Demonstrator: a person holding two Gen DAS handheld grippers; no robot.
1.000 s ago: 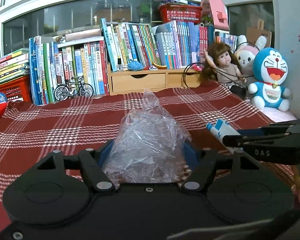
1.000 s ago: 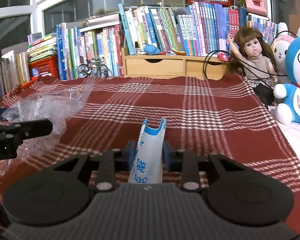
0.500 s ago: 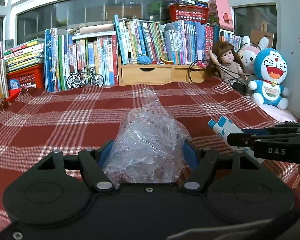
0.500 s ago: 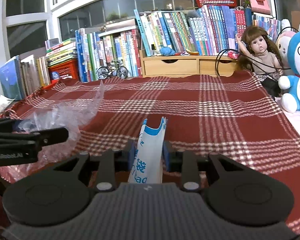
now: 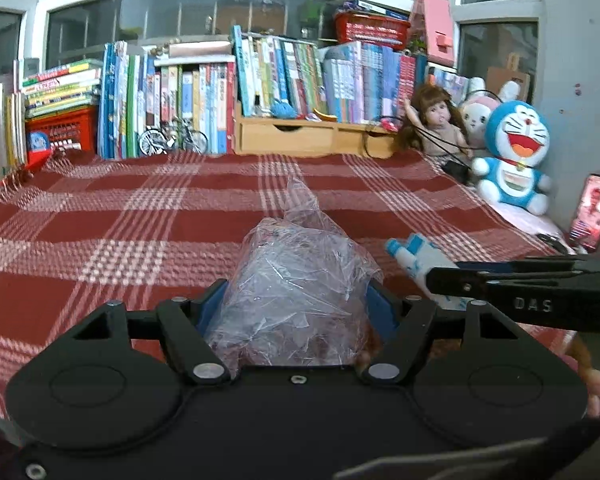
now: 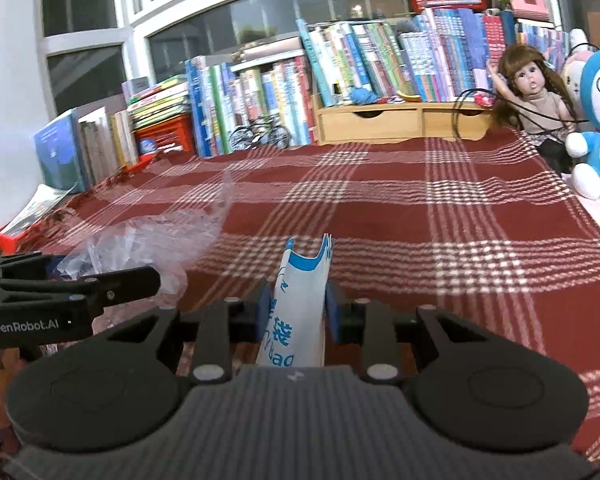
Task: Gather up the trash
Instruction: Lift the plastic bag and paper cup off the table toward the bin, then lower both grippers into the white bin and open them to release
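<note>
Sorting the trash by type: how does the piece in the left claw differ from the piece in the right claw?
The plastic bag in the left claw is clear and crumpled into a puffy wad; the paper packet in the right claw is white and blue with printing. The plastic bag spreads its pads wide, while the paper packet is thin, with its pads close. Both are gripped and held above the plaid cloth.

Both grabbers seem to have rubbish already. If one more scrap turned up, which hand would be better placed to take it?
Neither, really. The left gripper is clamped on a crumpled clear plastic bag; the right gripper on a blue-and-white packet. Both need emptying first.
</note>
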